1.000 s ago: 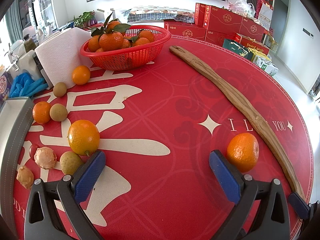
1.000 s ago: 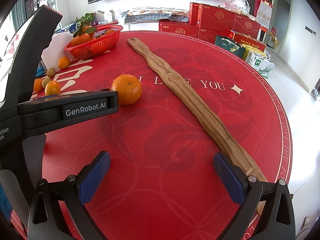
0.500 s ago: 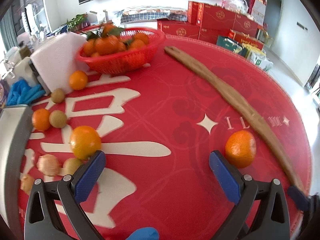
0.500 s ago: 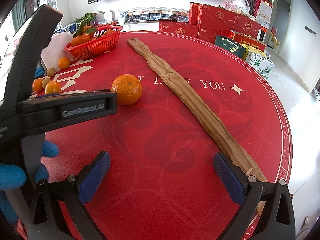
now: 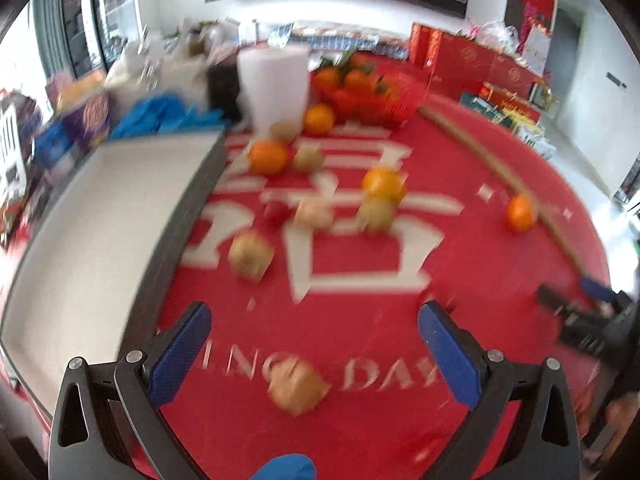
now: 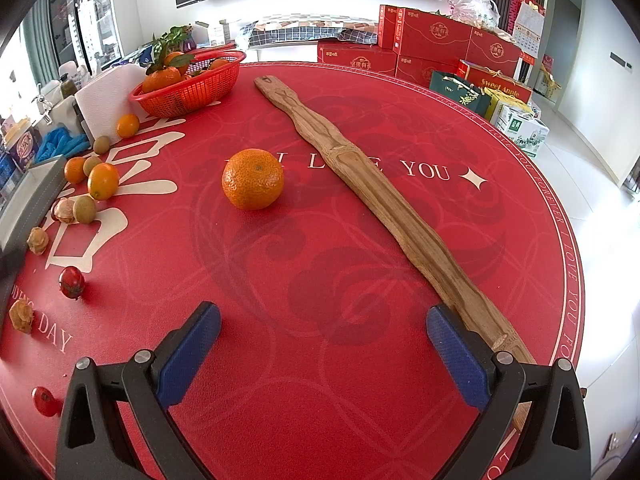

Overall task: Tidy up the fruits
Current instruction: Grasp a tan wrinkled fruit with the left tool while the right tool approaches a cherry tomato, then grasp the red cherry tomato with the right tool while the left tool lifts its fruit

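Surface: a round table covered by a red printed mat (image 6: 360, 240) with white lettering is seen in both views; the left wrist view is blurred.
Divider: a long wavy brown wooden strip (image 6: 384, 208) is laid across the mat from upper centre to lower right.
Lone fruit: a large orange mandarin (image 6: 253, 179) is set at centre frame, just left of the strip, apart from it.
Scattered fruit: small oranges, kiwis, husked berries and red cherry tomatoes (image 6: 72, 282) are spread along the left edge.
Basket: a red plastic mesh basket (image 6: 192, 88) of leafy mandarins is placed at upper left.
Tray: a white, grey-rimmed tray (image 5: 100, 216) is seen at the left.
Room: red gift boxes (image 6: 432, 36) are stacked at upper right beneath a wall screen.
Left gripper (image 5: 314, 350): blue-padded jaws are held wide, nothing between them.
Right gripper (image 6: 324, 352): jaws are held wide and empty above the mat.
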The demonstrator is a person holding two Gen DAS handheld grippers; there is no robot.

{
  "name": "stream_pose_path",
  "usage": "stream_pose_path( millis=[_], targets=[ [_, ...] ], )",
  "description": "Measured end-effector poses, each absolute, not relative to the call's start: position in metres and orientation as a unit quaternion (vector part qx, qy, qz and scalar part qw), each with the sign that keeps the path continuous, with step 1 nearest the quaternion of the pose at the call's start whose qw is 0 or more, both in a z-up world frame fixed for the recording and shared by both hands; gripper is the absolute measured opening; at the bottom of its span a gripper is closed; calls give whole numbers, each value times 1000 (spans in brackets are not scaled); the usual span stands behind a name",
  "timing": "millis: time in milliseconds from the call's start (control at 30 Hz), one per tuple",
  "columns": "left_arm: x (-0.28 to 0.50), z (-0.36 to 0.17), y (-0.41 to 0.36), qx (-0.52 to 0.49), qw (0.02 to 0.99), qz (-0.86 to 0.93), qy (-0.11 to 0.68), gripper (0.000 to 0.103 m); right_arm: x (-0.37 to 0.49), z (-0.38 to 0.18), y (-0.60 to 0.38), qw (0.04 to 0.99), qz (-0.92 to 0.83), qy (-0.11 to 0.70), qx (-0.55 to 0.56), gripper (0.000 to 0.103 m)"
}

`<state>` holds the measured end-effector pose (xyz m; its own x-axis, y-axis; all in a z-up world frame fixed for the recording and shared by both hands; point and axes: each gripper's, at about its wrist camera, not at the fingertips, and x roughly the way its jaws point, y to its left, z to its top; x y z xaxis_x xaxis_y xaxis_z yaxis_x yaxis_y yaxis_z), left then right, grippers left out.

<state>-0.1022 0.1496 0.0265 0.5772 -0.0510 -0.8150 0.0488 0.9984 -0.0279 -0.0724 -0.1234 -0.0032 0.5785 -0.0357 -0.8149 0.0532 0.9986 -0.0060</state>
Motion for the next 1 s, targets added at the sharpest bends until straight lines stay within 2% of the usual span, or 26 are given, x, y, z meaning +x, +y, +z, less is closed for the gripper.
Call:
stream_pose_path(
  millis=[133,233,533,600,900,933,967,1000],
  targets=[
    [-104,1,150,-3,881,-13,473,103,-72,-3,-123,888,-25,458,10,103],
    [-111,-2,150,-1,893,-5,451,103,-72,-3,-123,888,-25,458,10,103],
    [-109,2,152,-2,883,-6,468,102,-75,-2,-112,886,-1,463,0,103],
    [-115,3,153,0,886,-7,464,97,-78,-1,-93,886,43,461,-11,103],
    [-126,11,171,-9,894,0,449,34,-73,3,-11,874,172,451,-59,103],
    [-126,11,172,-9,894,0,448,27,-72,4,-4,873,180,449,-65,99],
    [-126,11,173,-11,894,-1,448,26,-70,4,0,872,183,448,-71,83],
    [-126,11,174,-15,894,-5,447,26,-68,2,7,869,187,451,-80,76]
  ],
)
